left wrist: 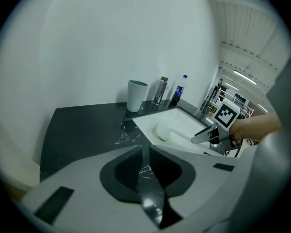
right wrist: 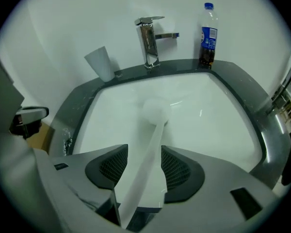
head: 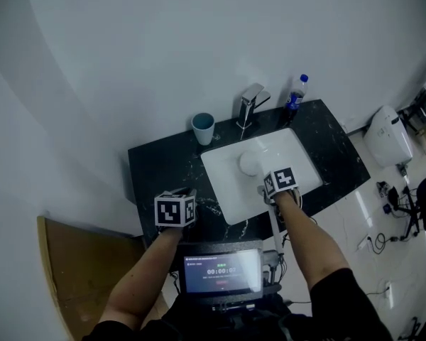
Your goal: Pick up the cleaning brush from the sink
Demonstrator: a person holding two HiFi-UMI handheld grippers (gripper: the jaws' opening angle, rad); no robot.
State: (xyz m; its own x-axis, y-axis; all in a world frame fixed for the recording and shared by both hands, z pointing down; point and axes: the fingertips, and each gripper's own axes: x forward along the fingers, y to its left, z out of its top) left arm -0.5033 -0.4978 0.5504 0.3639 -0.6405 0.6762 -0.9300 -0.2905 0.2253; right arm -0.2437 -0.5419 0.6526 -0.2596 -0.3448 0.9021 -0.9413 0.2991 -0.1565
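The right gripper (right wrist: 144,152) straddles, jaws spread wide, the handle of the white round-headed plastic cleaning brush (right wrist: 155,111) lying in the white rectangular sink (right wrist: 223,110) (left gripper (left wrist: 143,152) pressed together, empty, over the black marbled counter (left wrist: 82,130)), with clamping and lifting apparently still to do.

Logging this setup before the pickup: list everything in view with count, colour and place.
countertop: one, black marbled, against the wall
sink: one, white, in the countertop
cleaning brush: one, white, in the sink
faucet: one, chrome, behind the sink
cup: one, pale blue, left of faucet
bottle: one, blue-capped, right of faucet
screen: one, lit, bottom of head view
left hand-held gripper: one, grey, above countertop, jaws nearly together, empty
right hand-held gripper: one, grey, above sink, jaws apart around brush handle
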